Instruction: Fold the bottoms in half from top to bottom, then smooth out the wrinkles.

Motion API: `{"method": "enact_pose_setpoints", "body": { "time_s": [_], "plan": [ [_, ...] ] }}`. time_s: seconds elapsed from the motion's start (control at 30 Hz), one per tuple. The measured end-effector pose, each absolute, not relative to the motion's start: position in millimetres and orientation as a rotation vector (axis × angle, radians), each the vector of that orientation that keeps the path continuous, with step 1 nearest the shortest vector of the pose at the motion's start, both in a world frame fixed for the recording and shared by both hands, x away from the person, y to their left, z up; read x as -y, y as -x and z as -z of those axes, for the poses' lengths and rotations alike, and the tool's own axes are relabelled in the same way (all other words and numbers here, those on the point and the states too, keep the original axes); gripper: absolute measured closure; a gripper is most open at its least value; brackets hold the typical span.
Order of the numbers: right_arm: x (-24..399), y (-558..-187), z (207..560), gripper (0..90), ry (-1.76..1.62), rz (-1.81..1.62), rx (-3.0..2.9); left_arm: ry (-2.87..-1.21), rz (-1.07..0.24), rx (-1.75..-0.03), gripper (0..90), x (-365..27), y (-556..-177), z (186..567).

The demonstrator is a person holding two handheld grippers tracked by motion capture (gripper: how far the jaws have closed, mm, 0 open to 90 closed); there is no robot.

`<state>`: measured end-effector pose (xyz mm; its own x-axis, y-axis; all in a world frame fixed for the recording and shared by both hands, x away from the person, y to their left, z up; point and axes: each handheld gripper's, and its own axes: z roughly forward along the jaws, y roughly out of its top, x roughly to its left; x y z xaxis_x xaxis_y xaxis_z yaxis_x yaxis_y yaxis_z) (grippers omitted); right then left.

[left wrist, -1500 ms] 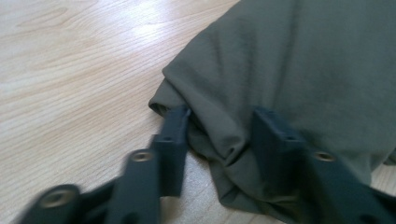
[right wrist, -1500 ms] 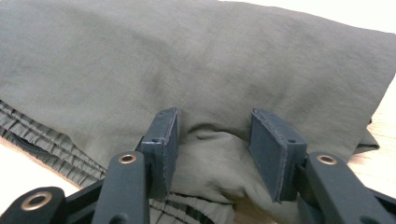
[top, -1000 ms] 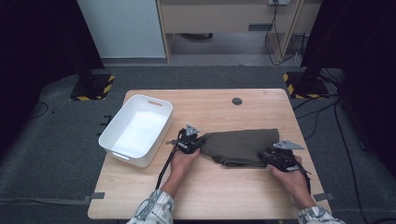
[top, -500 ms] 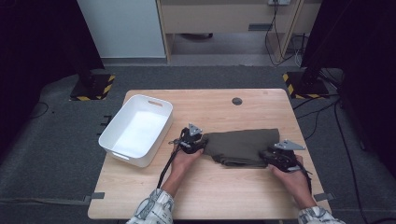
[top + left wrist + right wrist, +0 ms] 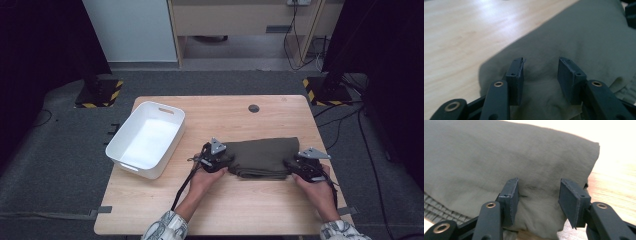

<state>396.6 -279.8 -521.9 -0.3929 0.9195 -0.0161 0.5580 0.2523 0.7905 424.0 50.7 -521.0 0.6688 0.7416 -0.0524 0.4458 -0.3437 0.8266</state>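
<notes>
nearest to me, at the front of the bench (image 5: 150, 210), i see my two forearms coming in. my left tongs (image 5: 220, 159) are at the left end of the folded olive cloth (image 5: 262, 156). their jaws have just been opening, and now they stand apart. in the left gripper view the cloth (image 5: 574, 37) lies under and between the jaws, but the pads do not press on it. my right tongs (image 5: 295, 165) are at the right end of the same cloth. in the right gripper view the jaws stand apart around the folded edge of the cloth (image 5: 499, 157), and a bulge of the cloth sits between them; i cannot tell if the pads touch it.

the cloth lies flat on the bench, a little right of the middle. to the left of it, at the left edge of the bench, stands a white tub (image 5: 120, 150). farther back on the bench there is a small dark round hole (image 5: 254, 108).
</notes>
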Motion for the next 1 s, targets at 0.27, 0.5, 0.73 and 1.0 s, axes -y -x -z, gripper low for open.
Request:
{"method": "enact_pose_setpoints", "body": {
  "time_s": [0.27,0.5,0.73,1.0],
  "plan": [
    [281,-396,522,50.8,-1.350,-0.982,-2.052,-1.998,-0.441,-0.918,56.2,-43,-425,529],
    [287,-393,522,50.0,-1.381,-0.983,-2.055,-1.995,-0.420,-0.912,56.2,-37,-423,531],
    [305,-386,524,48.9,-1.462,-1.008,-2.045,-2.027,-0.429,-0.882,56.4,-21,-418,532],
    [312,-383,507,50.7,-1.392,-1.001,-1.968,-2.008,-0.402,-0.897,50.7,-25,-421,531]
  ]
}}
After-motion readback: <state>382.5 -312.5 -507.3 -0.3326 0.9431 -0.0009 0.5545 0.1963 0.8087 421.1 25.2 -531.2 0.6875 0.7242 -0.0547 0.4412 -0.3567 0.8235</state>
